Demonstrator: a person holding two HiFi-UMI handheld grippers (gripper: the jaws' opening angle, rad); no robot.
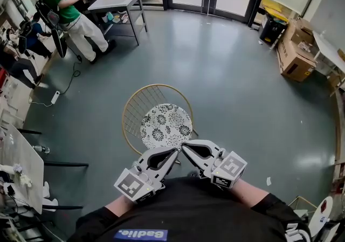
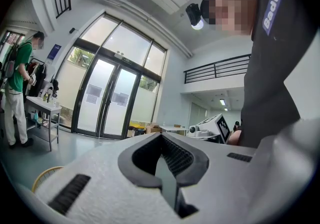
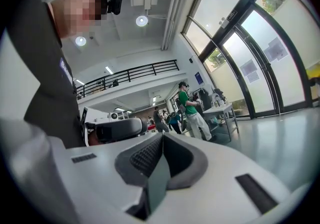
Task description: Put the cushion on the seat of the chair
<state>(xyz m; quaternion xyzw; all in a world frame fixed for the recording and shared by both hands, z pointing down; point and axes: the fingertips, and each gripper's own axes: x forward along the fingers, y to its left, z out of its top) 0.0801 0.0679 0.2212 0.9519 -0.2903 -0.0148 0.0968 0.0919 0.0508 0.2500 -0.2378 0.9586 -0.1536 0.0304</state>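
Grey floor [image 1: 242, 84], wide and open, with other people and tables well off at the far left.

Wire-backed chair [image 1: 141, 98] stands just ahead of the person. The round patterned cushion [image 1: 166, 125] lies flat on its seat, so the task looks done.

Left gripper [image 1: 174, 151] and right gripper [image 1: 185, 145] are held level near the chest. Both have jaws pressed together with nothing between them, tips nearly meeting just above the cushion's near edge.

Likely risk: a tip dipping and catching that edge, sliding the cushion off-centre or off the seat.
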